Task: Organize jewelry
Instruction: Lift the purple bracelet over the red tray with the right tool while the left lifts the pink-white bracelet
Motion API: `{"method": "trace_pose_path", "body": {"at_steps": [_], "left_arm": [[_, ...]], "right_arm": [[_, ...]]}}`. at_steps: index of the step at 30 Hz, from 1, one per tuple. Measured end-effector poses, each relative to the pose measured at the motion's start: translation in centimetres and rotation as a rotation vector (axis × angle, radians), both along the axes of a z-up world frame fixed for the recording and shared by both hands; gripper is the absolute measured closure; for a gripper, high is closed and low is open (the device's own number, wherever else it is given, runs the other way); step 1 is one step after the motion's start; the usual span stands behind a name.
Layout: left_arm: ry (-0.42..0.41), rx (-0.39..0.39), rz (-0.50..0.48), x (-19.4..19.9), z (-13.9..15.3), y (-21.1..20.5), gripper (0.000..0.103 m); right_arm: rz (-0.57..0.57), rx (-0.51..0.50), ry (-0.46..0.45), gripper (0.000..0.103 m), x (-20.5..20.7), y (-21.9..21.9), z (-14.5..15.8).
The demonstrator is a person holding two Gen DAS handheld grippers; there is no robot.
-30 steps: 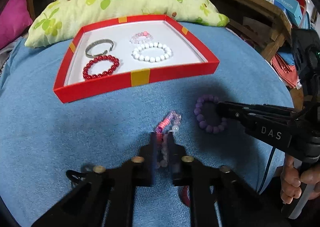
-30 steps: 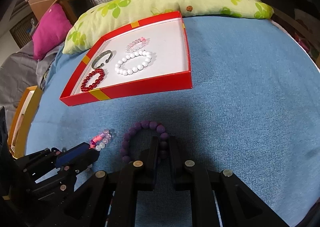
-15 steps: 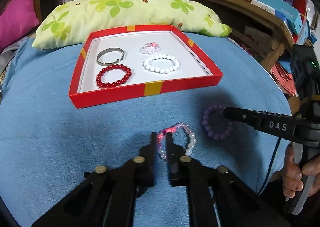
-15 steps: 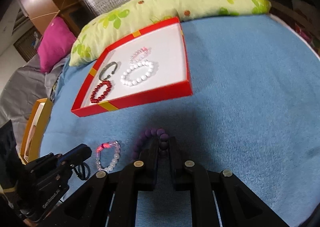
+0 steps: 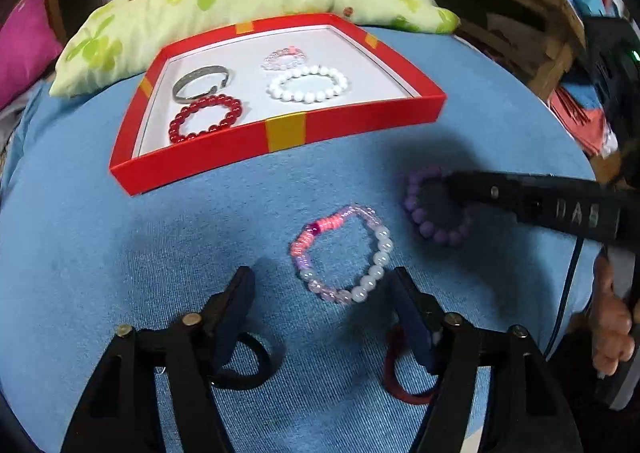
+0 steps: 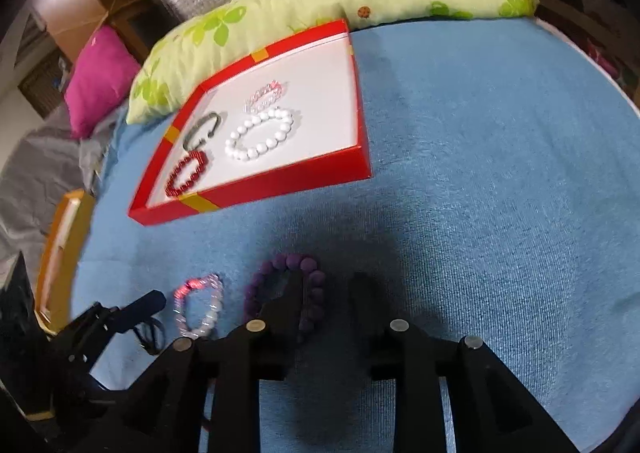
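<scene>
Pastel bracelet point(image 5: 344, 253) between spread left tongs point(image 5: 322, 285)

Red tray point(image 5: 208, 157) – blue cloth point(image 5: 120, 253), purple bracelet point(image 5: 432, 229).

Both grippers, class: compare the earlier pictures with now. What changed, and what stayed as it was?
The left gripper opened its jaws and let go of the multicolour bead bracelet, which now lies flat. The right gripper also opened, releasing the purple bracelet. The four bracelets in the red tray stayed put.
</scene>
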State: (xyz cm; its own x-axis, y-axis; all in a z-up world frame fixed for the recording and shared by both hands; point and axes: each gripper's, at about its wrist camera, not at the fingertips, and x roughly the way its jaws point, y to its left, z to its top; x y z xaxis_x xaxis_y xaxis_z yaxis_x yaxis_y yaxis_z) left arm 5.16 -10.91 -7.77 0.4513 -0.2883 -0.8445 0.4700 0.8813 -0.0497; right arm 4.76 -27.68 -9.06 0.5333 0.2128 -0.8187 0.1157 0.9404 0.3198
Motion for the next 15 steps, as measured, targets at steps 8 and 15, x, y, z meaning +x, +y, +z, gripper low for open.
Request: {"method": "trace_pose_path", "body": {"at_steps": [8,15], "left_arm": [[0.001,-0.048,-0.002,0.1,0.4,0.7,0.087],[-0.047,-0.088,-0.002,0.0,2.3,1.1,0.087]], "right_arm": [[0.094,-0.226,-0.049,0.092,-0.4,2.8,0.4],[0.077,-0.135,-0.136,0.092,-0.9,1.7,2.6]]}}
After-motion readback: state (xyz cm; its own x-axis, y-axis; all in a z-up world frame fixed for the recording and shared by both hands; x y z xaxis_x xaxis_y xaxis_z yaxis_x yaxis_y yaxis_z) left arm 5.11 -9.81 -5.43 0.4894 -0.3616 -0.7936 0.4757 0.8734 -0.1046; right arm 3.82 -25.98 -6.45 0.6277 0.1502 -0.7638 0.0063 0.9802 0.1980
